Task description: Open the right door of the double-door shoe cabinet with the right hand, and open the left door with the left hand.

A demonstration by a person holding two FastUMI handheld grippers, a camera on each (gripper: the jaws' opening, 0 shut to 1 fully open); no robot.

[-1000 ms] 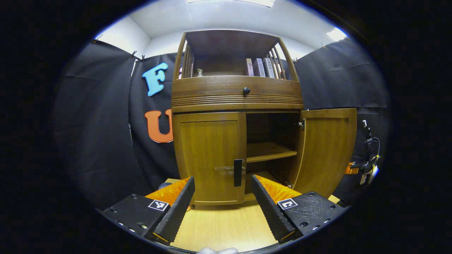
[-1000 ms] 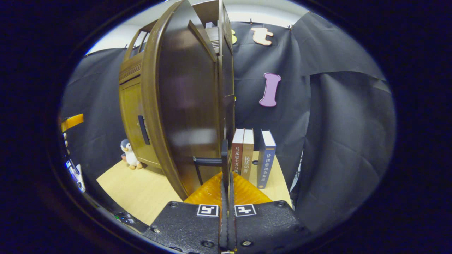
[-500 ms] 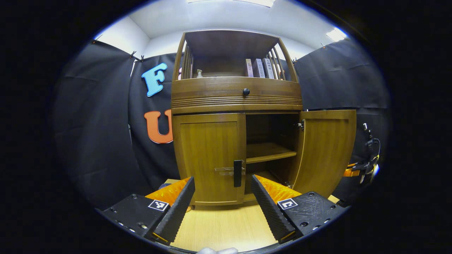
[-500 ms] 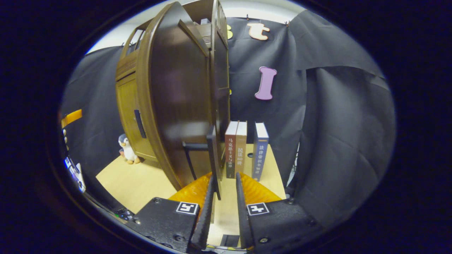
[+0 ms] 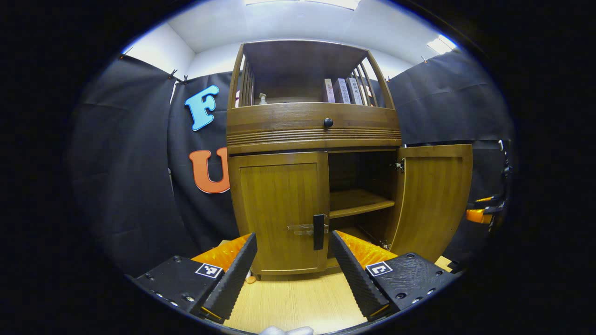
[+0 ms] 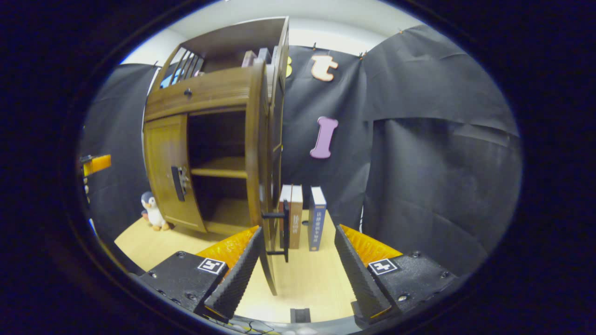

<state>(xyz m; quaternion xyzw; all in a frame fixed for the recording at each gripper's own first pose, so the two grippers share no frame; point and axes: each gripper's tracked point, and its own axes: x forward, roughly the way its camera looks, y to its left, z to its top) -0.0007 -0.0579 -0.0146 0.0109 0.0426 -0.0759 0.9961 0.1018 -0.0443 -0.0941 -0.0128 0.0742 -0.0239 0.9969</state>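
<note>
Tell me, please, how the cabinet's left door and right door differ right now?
The left door is shut flush with the cabinet; the right door is swung wide open, baring the shelf. The left gripper faces the left door's handle; the right gripper straddles the right door's edge without gripping. Both are brown wood with dark handles.

Black cloth walls (image 6: 433,153), wood floor (image 5: 298,302), ceiling lts (image 5: 440,45).

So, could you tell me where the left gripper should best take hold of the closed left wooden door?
Probably by the dark vertical bar handle near the inner edge of the closed left wooden door. Come straight from the front with the open left gripper, one finger on each side; the upright bar stands off the panel.
</note>
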